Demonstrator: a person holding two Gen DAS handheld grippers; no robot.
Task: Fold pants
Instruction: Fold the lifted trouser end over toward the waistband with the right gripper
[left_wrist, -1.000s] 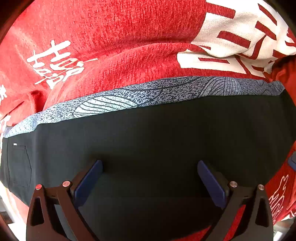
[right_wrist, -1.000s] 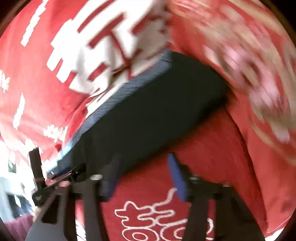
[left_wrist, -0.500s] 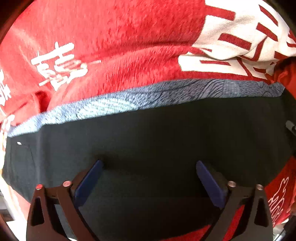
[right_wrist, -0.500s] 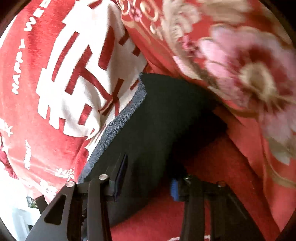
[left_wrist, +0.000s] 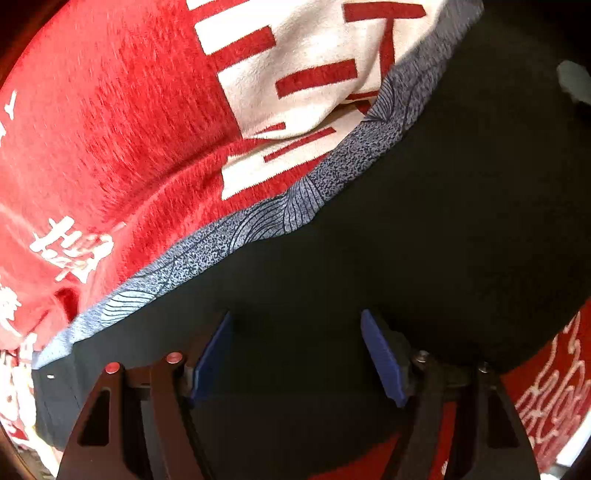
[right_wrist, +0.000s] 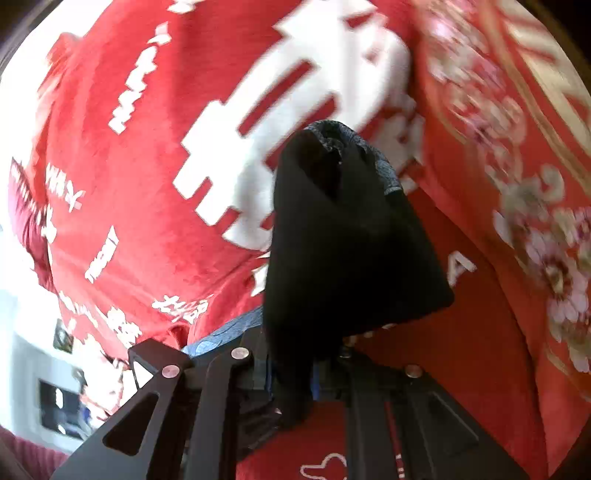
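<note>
Pants (right_wrist: 343, 258) hang pinched in right gripper (right_wrist: 295, 373); left gripper (left_wrist: 295, 354) fingers spread apart over them.

Left tool (left_wrist: 295, 354): I see my two blue pads (left_wrist: 382, 356) standing apart, with black cloth lying in the gap; I can't tell whether either pad touches it.
Pants (left_wrist: 424, 240): black, spread flat across the lower and right part of my view, running under both fingers.
Waistband (left_wrist: 258, 225): a grey-blue band with a fine line pattern, edging the pants on a slant from lower left to upper right.
Blanket (left_wrist: 110, 129): red plush with white characters and a large white block, lying under the pants and showing again at lower right.
Top right: a small grey shape at the edge, too unclear for me to name.
</note>
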